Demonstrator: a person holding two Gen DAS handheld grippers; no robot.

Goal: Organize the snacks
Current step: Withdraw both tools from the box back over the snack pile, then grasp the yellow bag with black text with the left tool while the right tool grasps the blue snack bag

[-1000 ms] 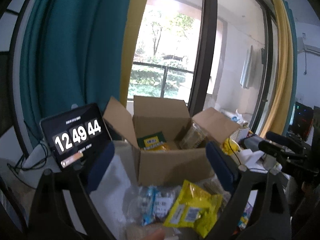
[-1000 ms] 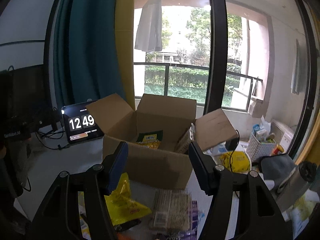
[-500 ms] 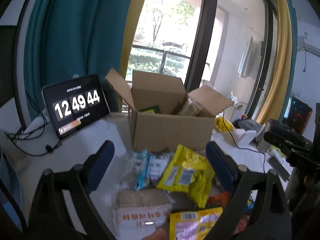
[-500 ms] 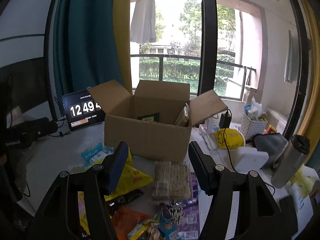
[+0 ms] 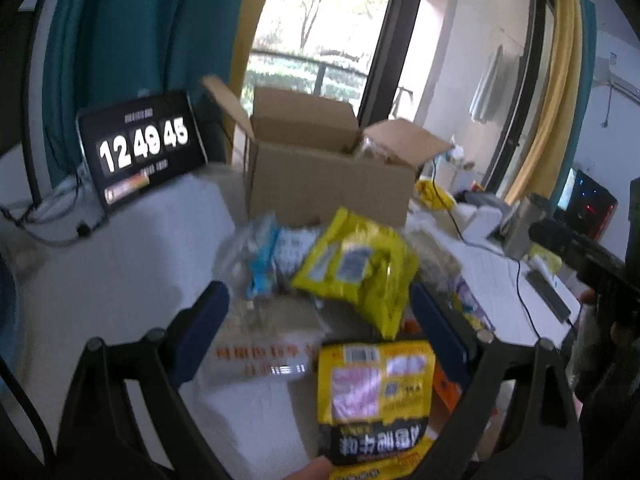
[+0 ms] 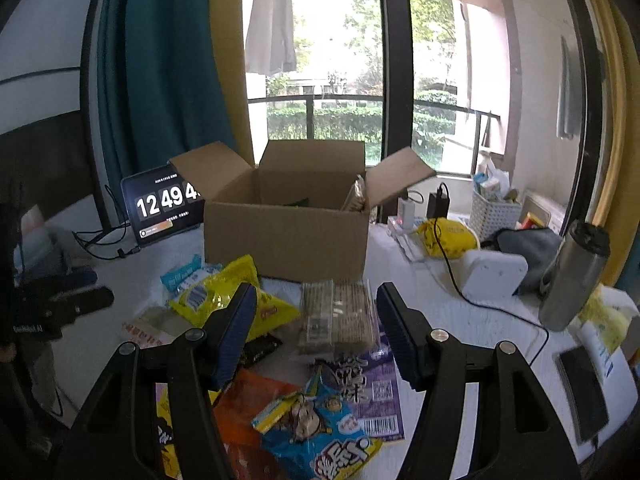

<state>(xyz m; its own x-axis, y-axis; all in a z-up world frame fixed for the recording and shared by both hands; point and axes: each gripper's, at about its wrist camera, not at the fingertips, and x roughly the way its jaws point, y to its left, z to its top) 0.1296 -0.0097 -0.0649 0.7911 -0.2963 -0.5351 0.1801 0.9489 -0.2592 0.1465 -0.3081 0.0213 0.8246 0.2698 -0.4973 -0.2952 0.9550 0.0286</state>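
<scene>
Clock tablet (image 5: 140,152) reads 12 49 45, propped left of open cardboard box (image 6: 286,236) on white table (image 6: 460,320). Snack packets heaped before box: yellow bag (image 5: 356,268), cracker pack (image 6: 338,316), purple packet (image 6: 376,388) with barcode and Chinese print. Left gripper (image 5: 316,328) and right gripper (image 6: 316,328) held apart above heap, nothing grasped.

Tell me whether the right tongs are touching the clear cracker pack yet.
Apart. The right wrist view shows the right tongs open above the cracker pack, neither pad pressing it.
</scene>
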